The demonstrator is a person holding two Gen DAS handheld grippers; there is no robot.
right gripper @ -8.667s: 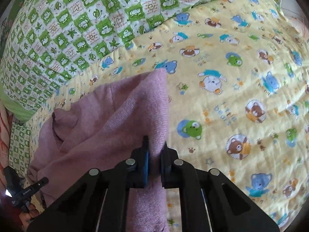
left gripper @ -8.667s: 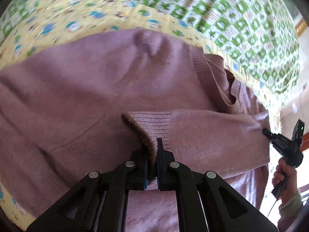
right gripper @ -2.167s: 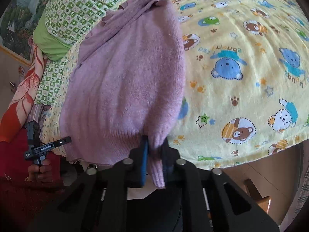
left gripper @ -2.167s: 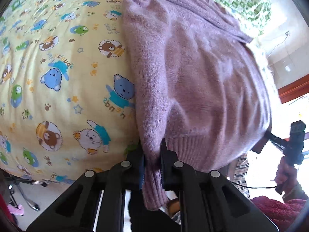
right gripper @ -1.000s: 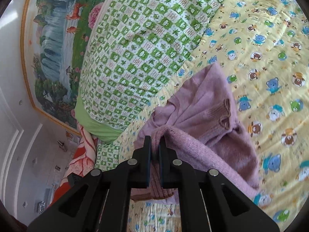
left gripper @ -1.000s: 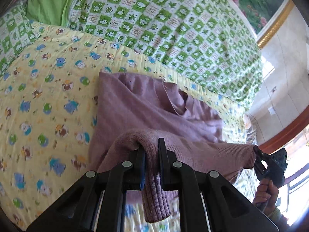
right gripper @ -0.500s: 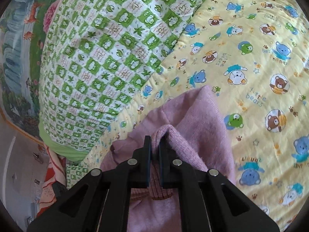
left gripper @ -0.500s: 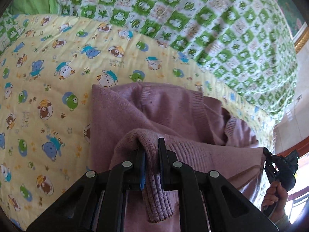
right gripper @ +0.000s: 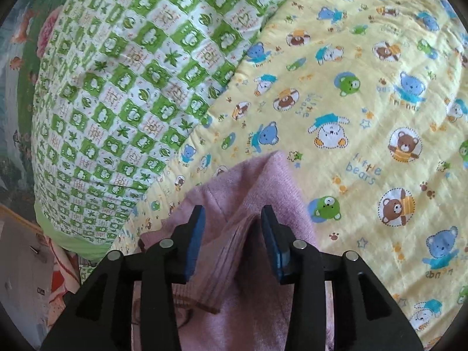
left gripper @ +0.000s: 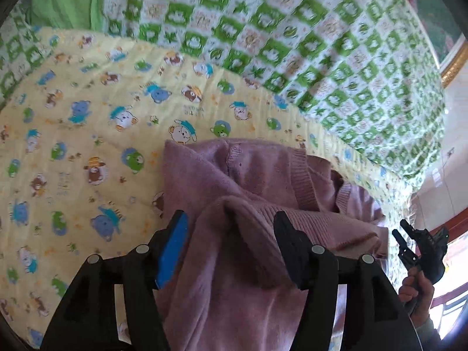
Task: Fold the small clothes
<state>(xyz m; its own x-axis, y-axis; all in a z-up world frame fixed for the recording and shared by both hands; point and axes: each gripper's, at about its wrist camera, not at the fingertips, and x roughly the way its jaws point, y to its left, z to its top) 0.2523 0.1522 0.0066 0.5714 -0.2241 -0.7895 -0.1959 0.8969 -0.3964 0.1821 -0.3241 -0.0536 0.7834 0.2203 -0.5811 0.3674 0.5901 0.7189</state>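
Hem of purple sweater [left gripper: 234,251] lay folded over toward its collar on yellow bear-print sheet [left gripper: 87,152], short of green checked quilt [left gripper: 292,44]. Left gripper [left gripper: 231,228] jaws had just been opening; stood apart, blue pad [left gripper: 172,248] clear of the knit, a ridge of hem loose between them, not pinched. Right gripper [right gripper: 232,219] likewise just opened; ribbed hem edge [right gripper: 228,251] stood up between spread jaws, apparently touching neither pad. Sweater directly ahead of and under both grippers, one at each hem corner. Fold line ran straight from one gripper to the other, across the sweater. Neither hand nearer: symmetric. Next move probably straight back off the hem, away from the quilt, without snagging the knit.
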